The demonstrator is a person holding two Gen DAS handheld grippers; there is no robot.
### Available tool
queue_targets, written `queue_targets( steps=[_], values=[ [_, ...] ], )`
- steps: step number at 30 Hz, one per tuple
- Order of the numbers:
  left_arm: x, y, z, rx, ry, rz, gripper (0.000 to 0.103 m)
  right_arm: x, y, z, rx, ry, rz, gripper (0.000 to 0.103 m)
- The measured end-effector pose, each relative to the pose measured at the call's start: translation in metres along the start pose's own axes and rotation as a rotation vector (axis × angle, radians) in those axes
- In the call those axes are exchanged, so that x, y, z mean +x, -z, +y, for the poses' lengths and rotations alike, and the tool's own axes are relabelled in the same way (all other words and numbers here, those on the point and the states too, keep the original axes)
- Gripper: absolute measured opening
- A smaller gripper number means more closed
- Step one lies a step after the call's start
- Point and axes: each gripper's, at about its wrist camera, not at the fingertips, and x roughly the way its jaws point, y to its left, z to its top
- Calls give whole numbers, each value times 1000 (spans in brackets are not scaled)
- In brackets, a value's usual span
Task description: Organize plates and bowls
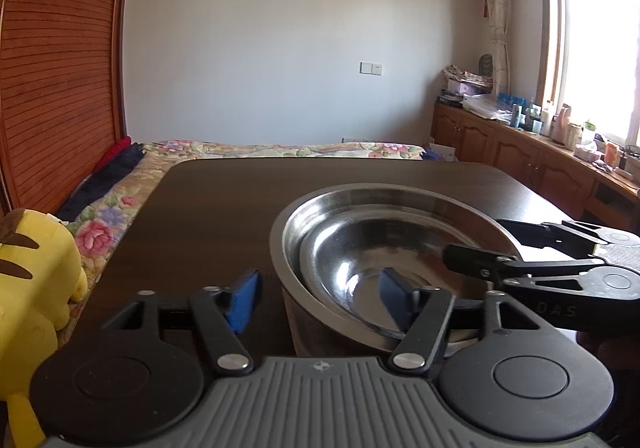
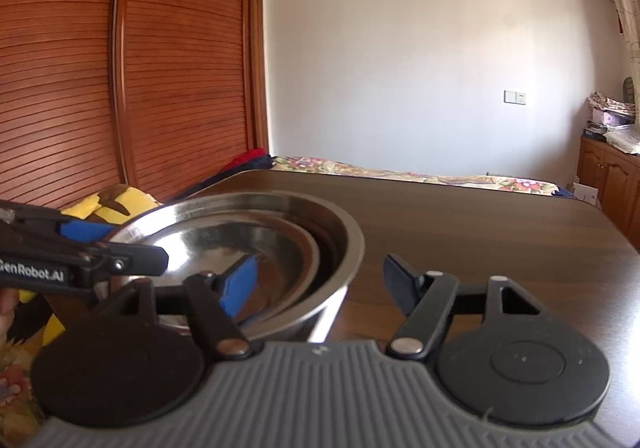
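A large steel bowl (image 1: 297, 328) (image 2: 345, 260) stands on the dark wooden table (image 1: 220, 208) (image 2: 480, 228). A shallower steel dish (image 1: 360, 248) (image 2: 224, 236) lies tilted inside it. My left gripper (image 1: 320, 300) is open and straddles the bowl's near-left wall, one blue pad outside and one over the dish. My right gripper (image 2: 320, 288) is open and straddles the opposite wall, its left finger inside and its right finger outside. Each gripper shows in the other view, the right gripper (image 1: 492, 244) at the bowl's right rim and the left gripper (image 2: 120, 244) at its left rim.
A yellow plush toy (image 1: 32, 268) (image 2: 116, 204) sits off the table's left edge on a floral bed (image 1: 280, 150). A slatted wooden wardrobe (image 2: 180, 68) rises at the left. A cluttered wooden cabinet (image 1: 520, 152) runs under the window at the right.
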Motion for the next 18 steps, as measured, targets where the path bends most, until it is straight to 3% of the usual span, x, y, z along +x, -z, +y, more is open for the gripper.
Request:
queue_targets(
  steps=[9,15,18],
  values=[
    [-13,-10,2,4,-60,-31,89,-20,-8,-13,24,47,-34,81],
    [-28,-22,-8,14,-79,-77,102,-42,-15,-21,26,84,-72,96],
    [-33,-28,-20,33,-79,-93,103,-52,-19,-26,37,110,-88,103]
  ],
)
